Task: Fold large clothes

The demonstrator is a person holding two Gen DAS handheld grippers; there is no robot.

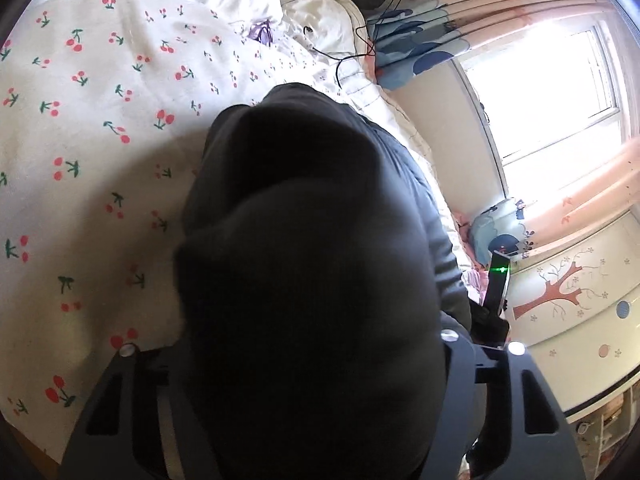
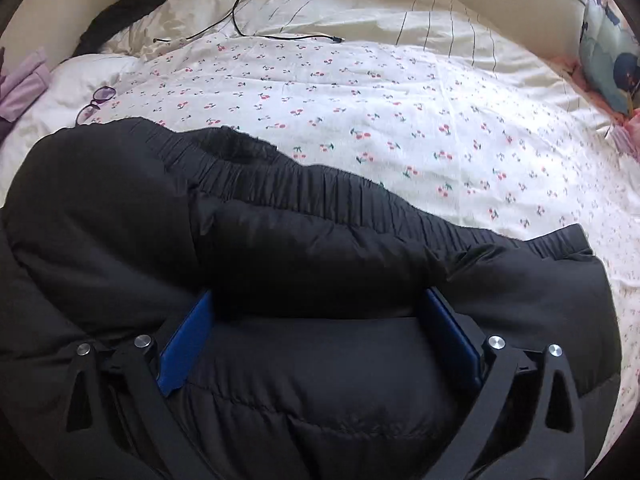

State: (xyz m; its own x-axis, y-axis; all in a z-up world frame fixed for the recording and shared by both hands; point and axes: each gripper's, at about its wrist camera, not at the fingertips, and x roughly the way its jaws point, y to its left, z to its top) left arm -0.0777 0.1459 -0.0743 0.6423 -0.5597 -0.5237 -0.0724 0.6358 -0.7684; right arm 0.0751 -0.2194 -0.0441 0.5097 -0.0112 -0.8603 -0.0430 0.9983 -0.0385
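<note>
cherry-print sheet (image 2: 400, 120) | black cable (image 2: 244, 20) | glasses (image 2: 96, 102) | window (image 1: 540, 92)

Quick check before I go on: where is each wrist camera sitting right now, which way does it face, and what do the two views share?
Left wrist: raised above the cherry-print bedspread, looking down and toward the window; black padded garment bunched over its own gripper.
Right wrist: low, facing across the bed toward the black cable; blue fingers straddle the garment.
Shared: garment, bedspread, cable.
</note>
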